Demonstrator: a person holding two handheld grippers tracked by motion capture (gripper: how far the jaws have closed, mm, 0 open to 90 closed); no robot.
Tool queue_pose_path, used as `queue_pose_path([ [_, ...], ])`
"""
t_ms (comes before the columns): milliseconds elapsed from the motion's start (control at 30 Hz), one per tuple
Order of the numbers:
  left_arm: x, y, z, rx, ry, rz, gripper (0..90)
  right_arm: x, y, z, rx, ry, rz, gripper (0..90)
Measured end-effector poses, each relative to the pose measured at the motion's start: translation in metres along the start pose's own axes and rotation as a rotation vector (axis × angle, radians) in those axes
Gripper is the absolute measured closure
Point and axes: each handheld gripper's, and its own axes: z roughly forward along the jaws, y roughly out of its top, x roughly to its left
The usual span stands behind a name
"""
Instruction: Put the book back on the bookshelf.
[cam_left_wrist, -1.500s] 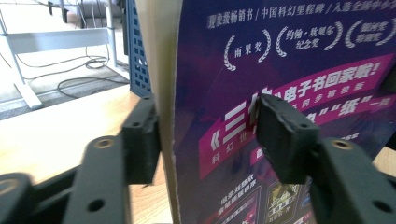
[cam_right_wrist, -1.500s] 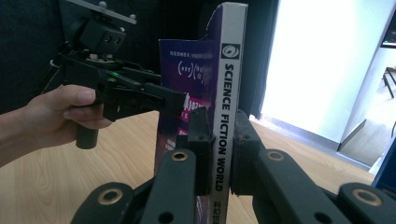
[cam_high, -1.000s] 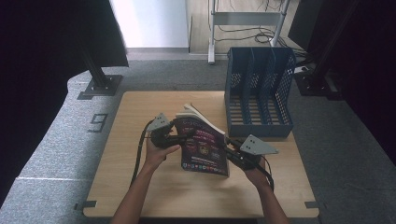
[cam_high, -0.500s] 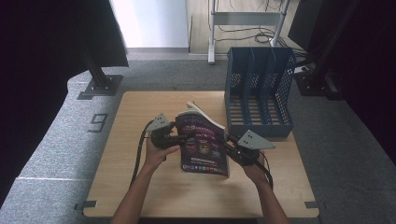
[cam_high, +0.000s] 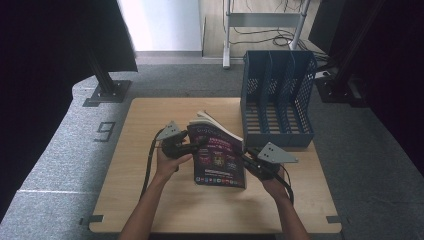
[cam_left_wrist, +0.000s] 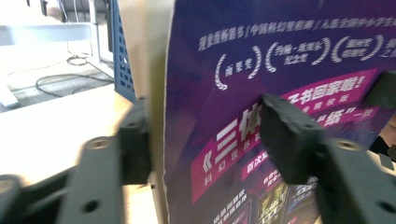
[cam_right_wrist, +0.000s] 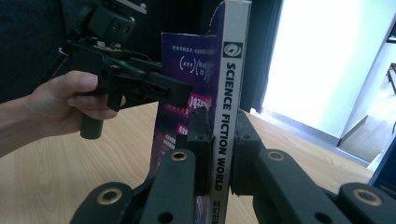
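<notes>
A purple magazine (cam_high: 220, 157) stands on its lower edge on the wooden table (cam_high: 150, 200), spine reading "Science Fiction World" (cam_right_wrist: 231, 93). My right gripper (cam_high: 246, 159) (cam_right_wrist: 223, 142) is shut on the spine, one pad on each side. My left gripper (cam_high: 200, 145) (cam_left_wrist: 208, 137) straddles the opposite, open edge of the magazine (cam_left_wrist: 261, 70). Its jaws have just been closing, with the pages between them. One pad sits behind the pages and the other stands a little off the front cover. In the right gripper view the left gripper (cam_right_wrist: 180, 93) reaches in from the left.
A blue mesh file holder (cam_high: 277, 100) with three slots stands on the table's far right corner, just beyond the magazine. Bare tabletop lies to the left and near the front edge. Grey floor surrounds the table.
The left gripper's jaws have narrowed around the magazine's open edge. Both hands and the magazine have stayed where they were.
</notes>
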Motion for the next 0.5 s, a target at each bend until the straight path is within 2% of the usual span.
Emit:
queue_pose_path([
  [133, -0.001, 0.000, -0.005, -0.032, -0.012, 0.005, 69.4, -0.002, 0.000, 0.000, -0.007, -0.018, 0.011, 80.7],
  [167, -0.002, 0.000, -0.006, -0.039, -0.010, 0.010, 69.4, -0.002, 0.000, 0.000, -0.007, -0.018, 0.011, 80.7],
  [200, -0.002, 0.000, -0.008, -0.049, -0.006, 0.012, 73.6, -0.002, -0.001, 0.000, -0.010, -0.021, 0.012, 80.8],
  [233, -0.002, 0.000, -0.008, -0.051, -0.006, 0.008, 81.3, -0.001, -0.001, 0.001, -0.015, -0.020, 0.010, 80.9],
  [367, -0.003, 0.000, -0.008, -0.058, -0.007, -0.001, 87.3, 0.000, -0.001, 0.003, -0.027, -0.032, 0.010, 80.9],
  [500, -0.003, 0.002, -0.011, -0.072, -0.007, 0.004, 88.4, -0.002, -0.002, 0.003, -0.042, -0.032, 0.022, 81.0],
])
